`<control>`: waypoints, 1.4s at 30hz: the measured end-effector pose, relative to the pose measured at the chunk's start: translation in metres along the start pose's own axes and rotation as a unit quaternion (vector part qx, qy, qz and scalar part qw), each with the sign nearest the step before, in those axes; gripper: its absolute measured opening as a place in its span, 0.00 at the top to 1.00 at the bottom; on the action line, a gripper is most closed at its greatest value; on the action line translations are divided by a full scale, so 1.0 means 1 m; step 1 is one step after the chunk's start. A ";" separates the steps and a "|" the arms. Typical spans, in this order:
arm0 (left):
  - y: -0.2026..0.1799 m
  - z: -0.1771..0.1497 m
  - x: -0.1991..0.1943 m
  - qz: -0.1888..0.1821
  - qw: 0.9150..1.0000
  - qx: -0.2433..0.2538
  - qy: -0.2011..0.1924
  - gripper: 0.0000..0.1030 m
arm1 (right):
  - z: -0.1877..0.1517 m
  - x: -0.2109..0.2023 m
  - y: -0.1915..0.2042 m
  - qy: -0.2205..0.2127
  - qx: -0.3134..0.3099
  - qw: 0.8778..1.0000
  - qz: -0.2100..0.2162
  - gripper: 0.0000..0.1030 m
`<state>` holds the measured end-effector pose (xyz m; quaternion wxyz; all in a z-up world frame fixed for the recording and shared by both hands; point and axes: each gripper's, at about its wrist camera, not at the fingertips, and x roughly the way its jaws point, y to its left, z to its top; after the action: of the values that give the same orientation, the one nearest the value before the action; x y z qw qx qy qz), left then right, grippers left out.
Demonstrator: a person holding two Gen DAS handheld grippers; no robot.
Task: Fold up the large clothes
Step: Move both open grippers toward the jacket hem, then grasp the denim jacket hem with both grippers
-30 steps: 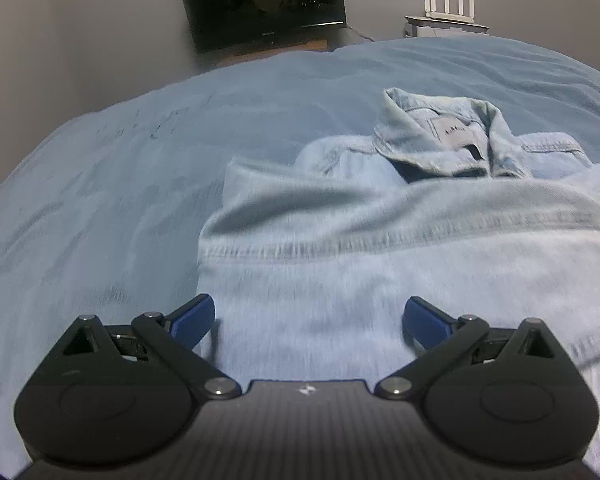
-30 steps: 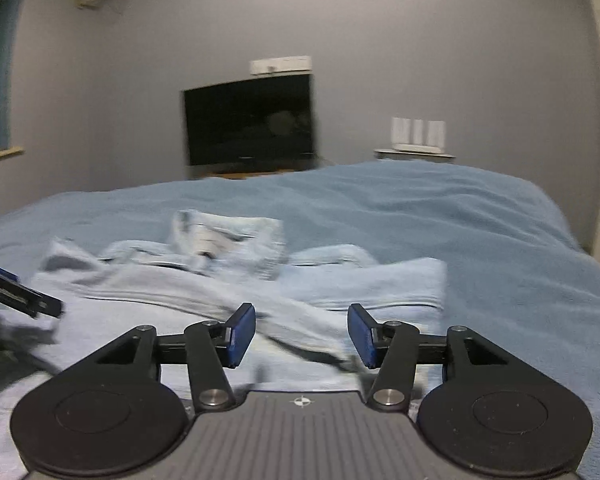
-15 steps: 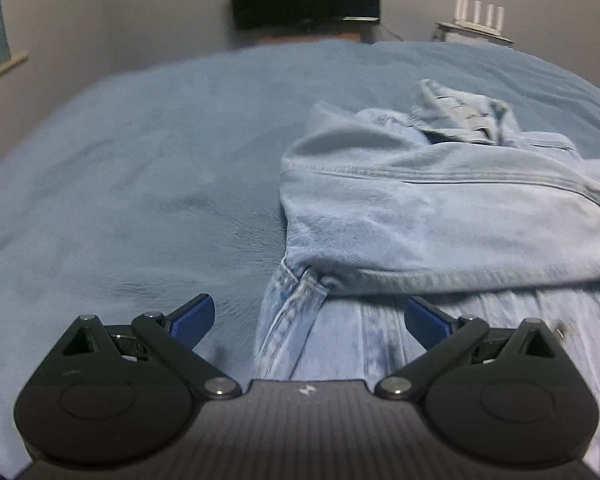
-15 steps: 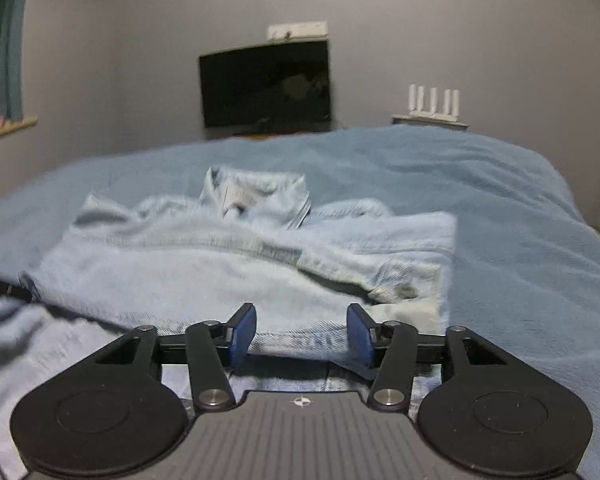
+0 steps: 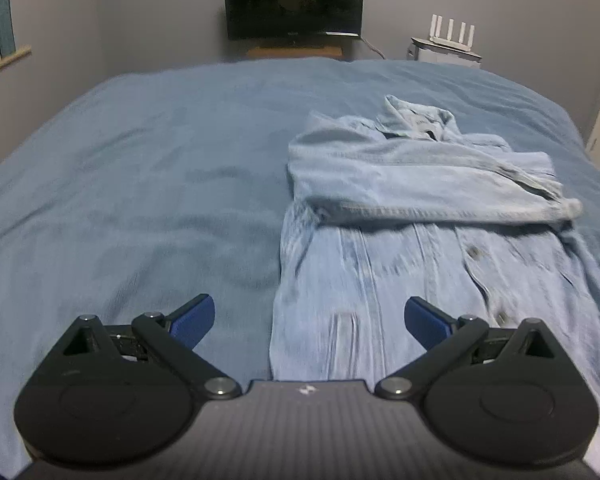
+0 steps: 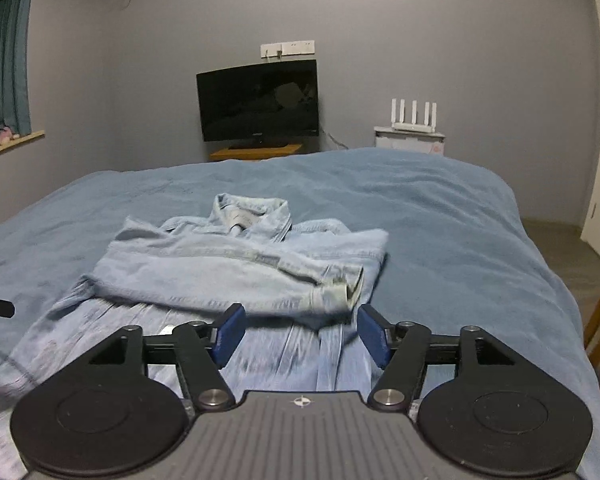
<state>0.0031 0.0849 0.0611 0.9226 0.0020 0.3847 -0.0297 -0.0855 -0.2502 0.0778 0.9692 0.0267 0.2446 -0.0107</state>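
My left gripper (image 5: 309,317) hangs wide open and empty. My right gripper (image 6: 301,334) is opening, nothing between its pads. The denim shirt (image 6: 236,276) lies ahead of both, sleeves folded across, on the blue bed (image 5: 140,184).

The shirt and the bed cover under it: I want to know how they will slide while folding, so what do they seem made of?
The shirt looks like light blue denim, matte, with stitched seams, a placket and buttons. The bed cover looks like a soft, matte blue woven or fleecy fabric, gently rumpled; its exact fibre cannot be told.
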 end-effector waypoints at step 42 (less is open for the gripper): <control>0.064 -0.056 0.042 -0.118 0.962 -0.127 0.211 0.22 | -0.082 0.037 -0.065 0.298 0.187 0.935 0.042 0.48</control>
<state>-0.0035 0.1481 -0.0092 0.8029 -0.1548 0.5688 -0.0884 -0.0942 -0.3109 -0.0152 0.8291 0.2192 0.5142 -0.0074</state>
